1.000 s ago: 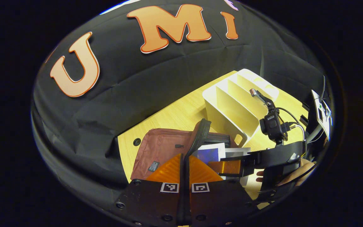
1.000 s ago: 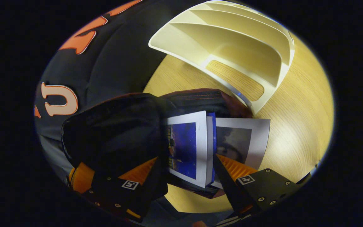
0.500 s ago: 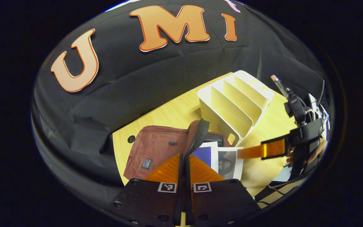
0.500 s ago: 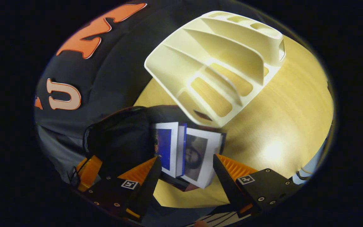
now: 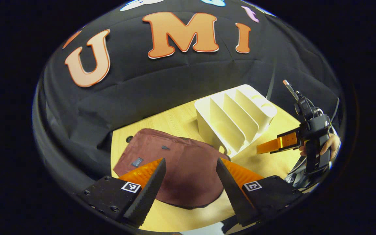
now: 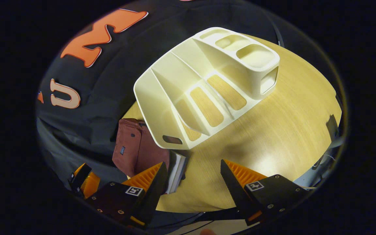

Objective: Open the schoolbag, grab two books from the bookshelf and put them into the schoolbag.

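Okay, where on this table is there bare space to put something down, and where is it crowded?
The widest bare wood lies right of the bookshelf, running to the table's edge in the right gripper view. A narrower strip runs between the schoolbag and the booth wall. It is crowded where the schoolbag, with book edges sticking out, sits close against the bookshelf's near corner.

A light wooden table (image 6: 289, 130) stands against the booth's black cloth wall (image 5: 162, 85), glare on its top

Left tongs (image 5: 189, 182) gape with fingers spread; right tongs (image 6: 193, 186) likewise, gripped by a hand (image 5: 328, 145).
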`<control>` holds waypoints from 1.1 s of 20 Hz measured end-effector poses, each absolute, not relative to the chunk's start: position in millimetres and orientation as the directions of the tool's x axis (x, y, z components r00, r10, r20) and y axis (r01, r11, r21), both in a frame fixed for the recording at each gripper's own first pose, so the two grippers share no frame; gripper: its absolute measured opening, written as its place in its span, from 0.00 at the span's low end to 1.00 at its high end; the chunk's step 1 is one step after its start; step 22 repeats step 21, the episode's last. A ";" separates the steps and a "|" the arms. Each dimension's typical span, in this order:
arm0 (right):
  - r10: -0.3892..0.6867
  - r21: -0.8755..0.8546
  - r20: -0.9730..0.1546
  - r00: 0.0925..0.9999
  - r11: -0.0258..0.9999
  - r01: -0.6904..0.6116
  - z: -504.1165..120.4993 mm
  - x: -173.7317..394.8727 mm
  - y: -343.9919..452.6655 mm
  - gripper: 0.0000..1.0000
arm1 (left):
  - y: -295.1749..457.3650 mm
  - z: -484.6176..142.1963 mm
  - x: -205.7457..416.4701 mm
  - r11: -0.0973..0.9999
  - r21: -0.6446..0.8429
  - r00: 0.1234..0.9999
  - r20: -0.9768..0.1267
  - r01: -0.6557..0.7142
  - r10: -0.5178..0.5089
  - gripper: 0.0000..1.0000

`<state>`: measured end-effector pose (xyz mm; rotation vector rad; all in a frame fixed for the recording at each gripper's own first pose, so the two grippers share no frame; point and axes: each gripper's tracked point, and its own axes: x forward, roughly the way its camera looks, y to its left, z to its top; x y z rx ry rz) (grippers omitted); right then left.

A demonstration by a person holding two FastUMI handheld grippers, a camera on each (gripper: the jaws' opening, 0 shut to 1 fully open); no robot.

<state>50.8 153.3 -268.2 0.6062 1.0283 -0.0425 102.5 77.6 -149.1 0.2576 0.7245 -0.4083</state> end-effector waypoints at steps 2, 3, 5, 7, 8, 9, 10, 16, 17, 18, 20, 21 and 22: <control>0.243 0.437 -0.811 0.532 0.857 0.274 -265.3 48.3 136.4 0.98 | 59.7 -148.3 103.8 0.922 0.050 0.708 -0.656 0.385 -0.260 0.99; 0.240 0.425 -0.810 0.535 0.869 0.253 -264.0 48.2 126.5 0.98 | 49.3 -142.4 104.0 0.934 0.030 0.728 -0.635 0.357 -0.258 0.99; 0.234 0.407 -0.799 0.553 0.888 0.213 -258.9 49.2 108.7 0.98 | 27.5 -129.6 106.0 0.952 -0.007 0.774 -0.580 0.306 -0.253 0.99; 0.212 0.378 -0.778 0.592 0.910 0.170 -248.0 54.7 90.0 0.98 | 3.1 -114.0 116.9 0.964 -0.025 0.822 -0.518 0.264 -0.238 0.99; 0.197 0.358 -0.761 0.619 0.922 0.147 -239.6 58.7 79.9 0.98 | -8.8 -103.3 120.9 0.967 -0.029 0.842 -0.486 0.253 -0.235 0.98; 0.185 0.341 -0.734 0.654 0.932 0.119 -229.1 64.3 72.1 0.98 | -20.6 -94.3 121.5 0.968 -0.034 0.858 -0.456 0.247 -0.235 0.99; 0.174 0.325 -0.703 0.689 0.941 0.094 -216.3 70.2 65.0 0.98 | -31.7 -85.2 124.2 0.970 -0.038 0.875 -0.424 0.241 -0.234 0.98; 0.071 0.187 -0.428 0.901 0.982 0.011 -118.9 96.7 19.6 0.98 | -83.3 -27.3 131.6 0.974 -0.022 0.947 -0.228 0.227 -0.226 0.98; 0.053 0.170 -0.380 0.923 0.985 0.014 -104.0 98.4 13.8 0.97 | -87.0 -21.1 126.8 0.975 -0.016 0.955 -0.200 0.220 -0.218 0.98; 0.036 0.160 -0.334 0.942 0.987 0.019 -88.6 98.8 5.7 0.98 | -90.1 -14.8 125.1 0.977 -0.019 0.961 -0.174 0.213 -0.213 0.98; 0.011 0.139 -0.243 0.970 0.990 0.024 -63.8 97.4 -8.9 0.97 | -96.1 -10.8 119.9 0.978 -0.036 0.967 -0.144 0.206 -0.209 0.98; -0.005 0.123 -0.206 0.979 0.992 0.031 -54.0 97.2 -13.6 0.97 | -97.6 -11.4 119.2 0.979 -0.040 0.969 -0.134 0.202 -0.205 0.98; -0.005 0.123 -0.206 0.979 0.992 0.031 -54.0 97.2 -13.6 0.97 | -97.6 -11.4 119.2 0.979 -0.040 0.969 -0.134 0.202 -0.205 0.98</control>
